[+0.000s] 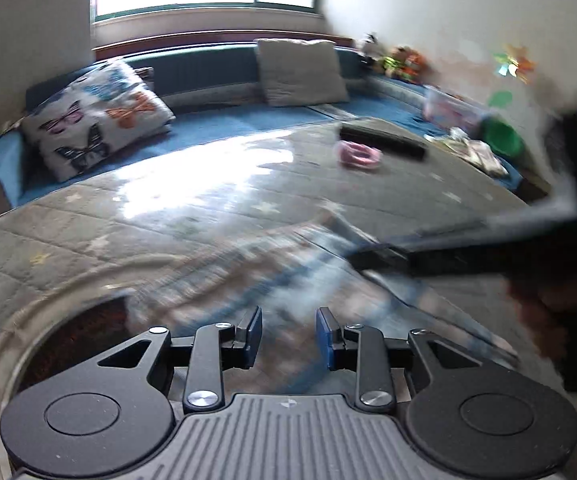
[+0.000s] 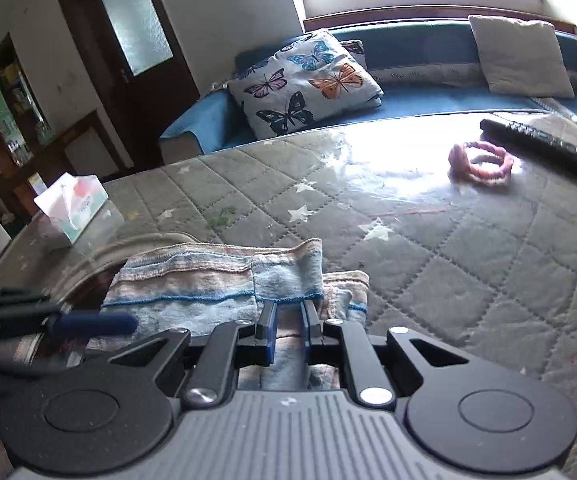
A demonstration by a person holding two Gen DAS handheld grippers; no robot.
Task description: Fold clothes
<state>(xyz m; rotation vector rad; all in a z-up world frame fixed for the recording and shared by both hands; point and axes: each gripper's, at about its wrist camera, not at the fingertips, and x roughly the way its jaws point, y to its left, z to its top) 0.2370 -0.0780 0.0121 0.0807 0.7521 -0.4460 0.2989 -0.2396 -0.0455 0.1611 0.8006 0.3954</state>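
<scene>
**Mid-fold on the striped cloth — right side pinched, left side free**

Left wrist view first: it's pretty blurry. The left tongs (image 1: 289, 330) are apart with nothing between the pads, hovering over the near edge of the striped cloth (image 1: 248, 264). The cloth is lying on the worktop (image 1: 168, 216), which has a grey quilted cover with stars under a shiny clear sheet. The other tool reaches in from the right as a dark smear, its tip down on the cloth. Further back sit a pink ring thing (image 1: 359, 155) and a dark remote (image 1: 382, 138), well apart from the cloth.

Right wrist view is much sharper. The right tongs (image 2: 288, 326) are nearly together and clamped on a fold of the striped cloth (image 2: 216, 280) — you can see fabric running between the blue pads. One flap is already turned over the rest, so I'd guess it's partway folded. A tissue box (image 2: 73, 210) is off to the left near the worktop edge, and the left tool pokes in at the left.

My take on doing this bit well: keep the right pinch firm and low, drag the layer over flat, and get the open left tongs onto the matching corner so the edge doesn't skew. The shiny sheet looks slippery — the whole cloth could slide instead of folding.
</scene>
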